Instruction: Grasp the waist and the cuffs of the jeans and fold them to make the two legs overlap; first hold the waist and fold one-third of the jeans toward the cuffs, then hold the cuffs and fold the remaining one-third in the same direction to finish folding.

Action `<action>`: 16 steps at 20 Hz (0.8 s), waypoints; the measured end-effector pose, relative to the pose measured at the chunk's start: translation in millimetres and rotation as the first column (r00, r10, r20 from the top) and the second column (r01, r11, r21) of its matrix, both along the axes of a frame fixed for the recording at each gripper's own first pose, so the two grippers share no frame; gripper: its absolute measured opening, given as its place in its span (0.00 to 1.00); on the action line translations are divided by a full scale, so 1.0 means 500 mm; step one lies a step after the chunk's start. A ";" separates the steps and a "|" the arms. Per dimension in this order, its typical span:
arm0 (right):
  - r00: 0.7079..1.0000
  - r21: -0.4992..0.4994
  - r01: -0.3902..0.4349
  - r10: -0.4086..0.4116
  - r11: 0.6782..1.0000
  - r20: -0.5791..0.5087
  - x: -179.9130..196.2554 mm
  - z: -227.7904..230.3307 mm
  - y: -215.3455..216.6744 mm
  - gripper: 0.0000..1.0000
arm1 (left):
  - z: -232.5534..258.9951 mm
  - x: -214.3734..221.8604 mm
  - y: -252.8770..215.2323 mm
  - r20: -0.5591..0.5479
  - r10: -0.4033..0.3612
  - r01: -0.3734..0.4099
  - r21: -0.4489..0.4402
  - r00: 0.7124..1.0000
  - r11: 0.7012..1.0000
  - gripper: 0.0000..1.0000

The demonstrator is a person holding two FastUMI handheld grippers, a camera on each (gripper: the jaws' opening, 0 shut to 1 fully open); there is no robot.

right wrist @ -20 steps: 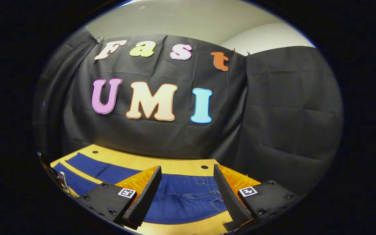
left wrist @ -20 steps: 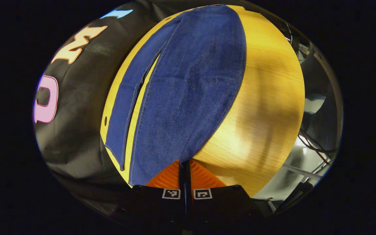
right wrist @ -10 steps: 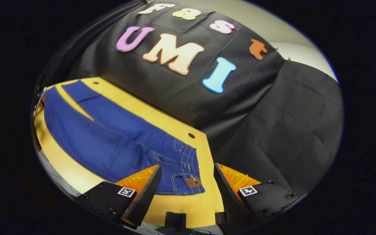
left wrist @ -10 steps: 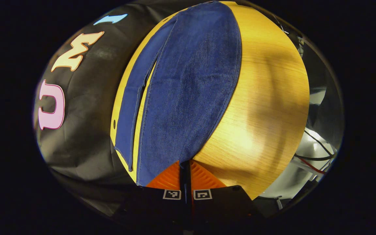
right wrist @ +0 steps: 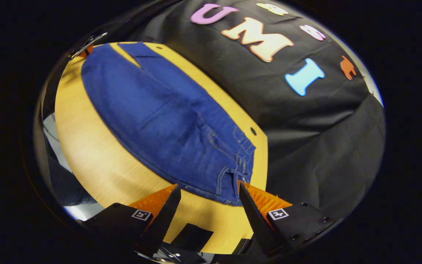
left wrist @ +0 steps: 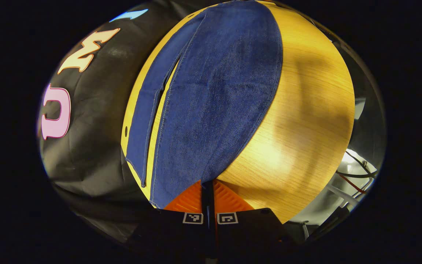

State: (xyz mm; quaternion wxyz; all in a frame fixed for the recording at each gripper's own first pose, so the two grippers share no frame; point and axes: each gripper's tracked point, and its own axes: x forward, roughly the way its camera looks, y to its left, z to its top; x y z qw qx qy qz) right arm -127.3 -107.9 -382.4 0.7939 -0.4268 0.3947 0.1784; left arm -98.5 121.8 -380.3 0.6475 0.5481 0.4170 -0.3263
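Observation:
Blue jeans (left wrist: 214, 91) lie flat on a wooden table (left wrist: 306, 110), the two legs side by side with a thin gap between them. In the left gripper view my left gripper (left wrist: 208, 185) is shut on the cuff corner of the nearer, wider-looking leg. The other leg (left wrist: 145, 110) lies beyond it, by the table's far edge. In the right gripper view the jeans (right wrist: 159, 117) stretch away, with the waist (right wrist: 240, 161) closest. My right gripper (right wrist: 208, 198) is open just above the table, and the waist's near corner sits between its fingers without touching them.
The black cloth wall hangs right behind the table's far edge. A small hole (right wrist: 253, 131) marks the tabletop (right wrist: 97, 157) near the waist. Cables (left wrist: 354, 172) hang off the table's side. A dark block (right wrist: 196, 234) sits at the table edge under the right gripper.
The right gripper has tipped down from facing the wall and come in at the waist end, still open. The left gripper stays shut on the cuff and has barely shifted.

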 end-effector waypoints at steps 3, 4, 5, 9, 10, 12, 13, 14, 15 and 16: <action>0.995 -0.050 -0.082 0.078 0.995 -0.067 -0.021 -0.035 0.005 0.99 | 0.001 -0.002 0.003 -0.003 -0.001 0.001 0.011 1.000 1.000 0.00; 0.989 -0.066 -0.118 0.111 0.991 -0.094 -0.022 -0.047 0.008 0.99 | 0.002 -0.002 0.002 -0.005 -0.001 0.001 0.012 1.000 1.000 0.00; 0.983 -0.083 -0.147 0.136 0.986 -0.124 -0.026 -0.063 0.010 1.00 | 0.001 -0.001 0.002 -0.005 0.000 0.000 0.014 1.000 1.000 0.00; 0.964 -0.134 -0.233 0.211 0.963 -0.163 -0.006 -0.084 0.023 0.94 | 0.002 -0.002 0.004 0.000 0.020 -0.020 0.029 1.000 0.999 0.00; 0.960 -0.141 -0.246 0.221 0.959 -0.172 0.004 -0.090 0.020 0.94 | 0.001 -0.001 0.002 0.000 0.020 -0.020 0.028 1.000 0.999 0.00; 0.954 -0.171 -0.270 0.239 0.948 -0.181 0.029 -0.099 0.020 0.87 | 0.003 0.001 0.000 0.003 0.025 -0.025 0.032 1.000 0.999 0.00; 0.952 -0.184 -0.274 0.239 0.944 -0.192 0.037 -0.105 0.020 0.90 | 0.003 0.000 0.003 0.003 0.029 -0.029 0.033 1.000 0.999 0.00; 0.950 -0.195 -0.278 0.240 0.940 -0.198 0.045 -0.113 0.017 0.84 | 0.002 0.001 0.003 0.004 0.034 -0.034 0.034 0.999 0.999 0.00; 0.949 -0.208 -0.282 0.241 0.937 -0.203 0.051 -0.115 0.019 0.78 | 0.002 -0.001 0.004 0.004 0.038 -0.038 0.033 0.999 0.999 0.00; 0.948 -0.222 -0.286 0.243 0.932 -0.204 0.063 -0.126 0.019 0.74 | 0.002 0.000 0.003 0.004 0.041 -0.041 0.033 0.999 0.999 0.00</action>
